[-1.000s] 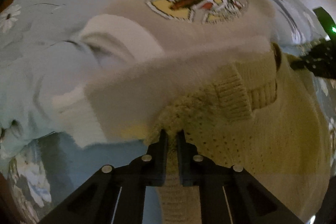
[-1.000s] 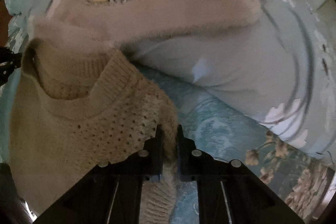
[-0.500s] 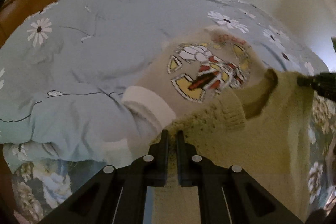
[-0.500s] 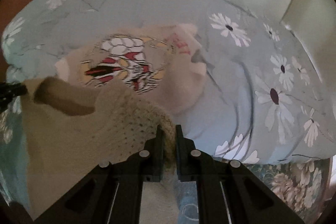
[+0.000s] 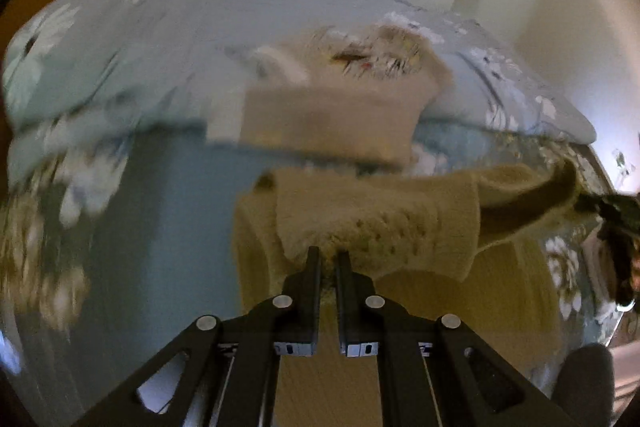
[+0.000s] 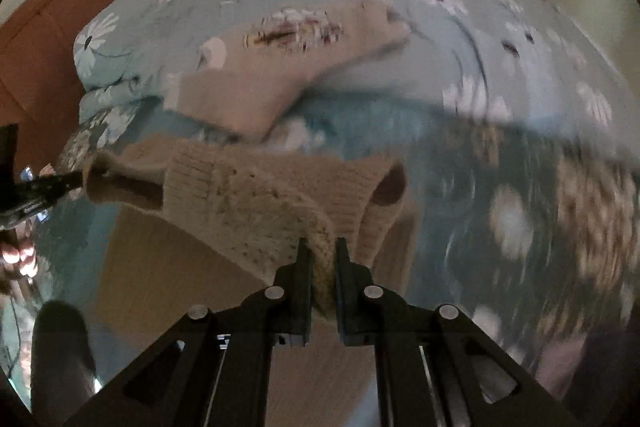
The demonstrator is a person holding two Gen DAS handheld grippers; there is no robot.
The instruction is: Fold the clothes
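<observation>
The cream sweater (image 5: 372, 227) has been lifted off the bed (image 5: 160, 39), clamped by left gripper (image 5: 329, 259) and right gripper (image 6: 319, 251); folding is not yet begun.

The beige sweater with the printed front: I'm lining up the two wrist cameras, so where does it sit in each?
Left wrist: the beige printed sweater lies upper centre on the floral duvet.
Right wrist: it lies upper centre-left on the duvet.
Shared landmark: the cream knit sweater, clamped by both grippers.
</observation>
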